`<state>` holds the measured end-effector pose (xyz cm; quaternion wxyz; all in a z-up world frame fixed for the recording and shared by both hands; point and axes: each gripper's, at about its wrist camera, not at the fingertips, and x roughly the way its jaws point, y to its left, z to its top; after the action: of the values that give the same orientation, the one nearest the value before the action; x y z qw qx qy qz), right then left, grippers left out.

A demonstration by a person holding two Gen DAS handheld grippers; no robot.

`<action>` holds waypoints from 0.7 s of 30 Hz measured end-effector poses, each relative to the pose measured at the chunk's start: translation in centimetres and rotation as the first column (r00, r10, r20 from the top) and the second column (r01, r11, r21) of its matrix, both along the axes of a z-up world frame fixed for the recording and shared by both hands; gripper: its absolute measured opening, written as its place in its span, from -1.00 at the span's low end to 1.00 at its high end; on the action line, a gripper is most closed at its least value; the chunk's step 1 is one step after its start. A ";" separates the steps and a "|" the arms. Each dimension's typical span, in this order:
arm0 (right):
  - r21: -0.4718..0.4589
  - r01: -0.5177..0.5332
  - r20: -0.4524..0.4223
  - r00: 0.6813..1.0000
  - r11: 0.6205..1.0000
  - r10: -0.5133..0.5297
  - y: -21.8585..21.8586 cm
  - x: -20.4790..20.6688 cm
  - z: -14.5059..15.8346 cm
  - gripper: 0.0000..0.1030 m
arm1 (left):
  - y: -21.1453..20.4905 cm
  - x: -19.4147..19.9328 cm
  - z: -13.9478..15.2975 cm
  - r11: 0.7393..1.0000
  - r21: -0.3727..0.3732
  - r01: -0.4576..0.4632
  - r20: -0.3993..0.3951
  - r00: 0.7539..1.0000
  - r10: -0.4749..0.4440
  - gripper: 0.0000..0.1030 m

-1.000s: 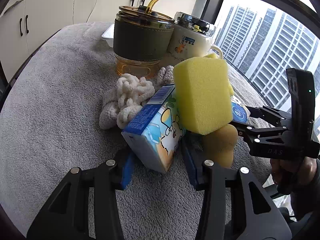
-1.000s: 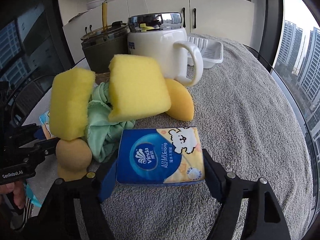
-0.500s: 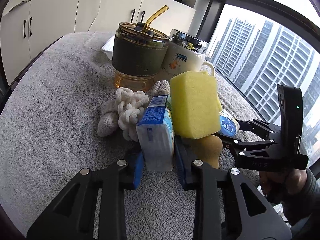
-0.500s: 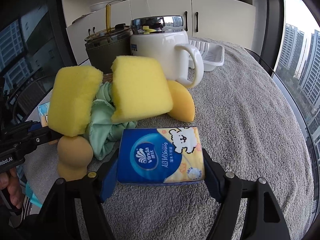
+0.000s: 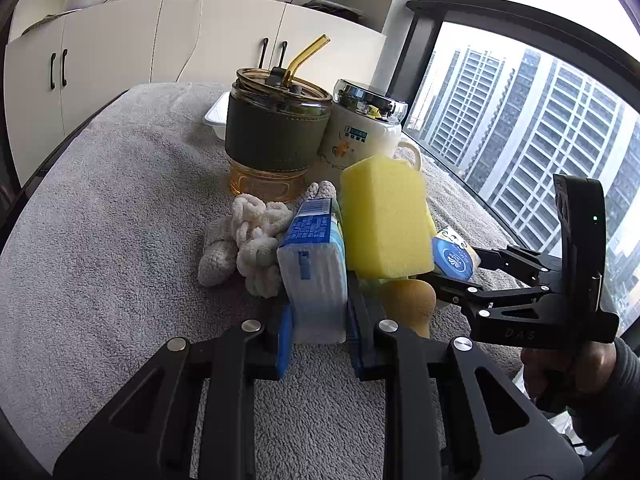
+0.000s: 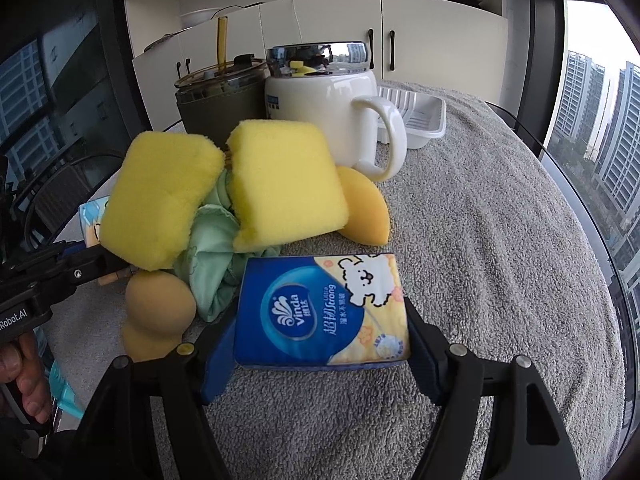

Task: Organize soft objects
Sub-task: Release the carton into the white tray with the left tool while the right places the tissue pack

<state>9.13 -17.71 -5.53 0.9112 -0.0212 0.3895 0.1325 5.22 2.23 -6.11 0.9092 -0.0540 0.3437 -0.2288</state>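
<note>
On the grey towel (image 5: 100, 208), the left gripper (image 5: 316, 332) squeezes one tissue pack (image 5: 314, 268); the right gripper (image 6: 316, 344) clamps another tissue pack (image 6: 324, 312), near yellow sponges (image 6: 284, 184).

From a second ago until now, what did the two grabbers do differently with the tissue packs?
The left gripper has just been closing and now squeezes its tissue pack, which has turned from showing its cartoon face to standing end-on. The right gripper kept the same grip on the other tissue pack. The yellow sponges, green cloth, mug and tumbler stayed put.
</note>
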 end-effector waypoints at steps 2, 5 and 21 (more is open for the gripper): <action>-0.007 0.001 0.008 1.000 1.000 -0.001 0.0 -0.2 0.4 0.45 | 0.1 -0.5 0.4 1.000 0.006 0.000 0.012 1.000 0.000 -0.61; -0.014 0.008 0.016 1.000 1.000 -0.008 0.0 -0.6 1.0 0.45 | 0.3 -1.2 1.1 1.000 0.025 -0.007 0.036 0.999 0.006 -0.61; 0.000 0.073 0.074 0.995 0.997 -0.073 -3.4 -0.9 5.4 0.45 | 3.3 -0.2 5.9 0.994 0.077 -0.083 0.155 0.985 0.070 -0.60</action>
<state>8.24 -21.15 -0.11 0.9292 -0.0130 0.3561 0.0980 5.00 5.49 -0.25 0.9423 -0.0116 0.2804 -0.1826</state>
